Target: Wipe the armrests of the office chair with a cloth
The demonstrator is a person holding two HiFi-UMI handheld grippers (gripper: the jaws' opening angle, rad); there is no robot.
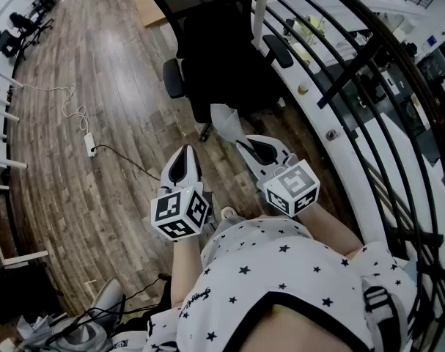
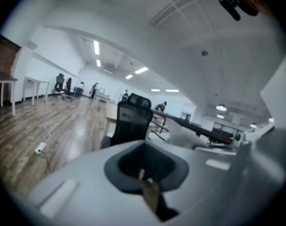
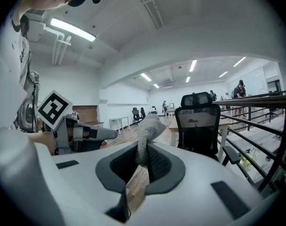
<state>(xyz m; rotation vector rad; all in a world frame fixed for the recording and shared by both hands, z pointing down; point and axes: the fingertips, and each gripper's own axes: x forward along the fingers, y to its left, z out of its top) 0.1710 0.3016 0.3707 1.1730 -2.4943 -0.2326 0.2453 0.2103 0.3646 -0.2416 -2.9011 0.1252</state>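
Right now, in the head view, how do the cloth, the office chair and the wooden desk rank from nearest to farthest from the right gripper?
1. cloth: clamped by the right gripper, sticking out past its jaws.
2. office chair: on the floor straight ahead of the gripper.
3. wooden desk: behind the chair, at the view's top edge.

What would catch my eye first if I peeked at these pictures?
A big black mesh-backed office chair stands straight ahead on the brown wooden floor. The right claw is pinched on a pale grey knitted cloth that pokes out toward the chair, while the left claw beside it is shut on nothing. A curved black metal railing sweeps down the right side.
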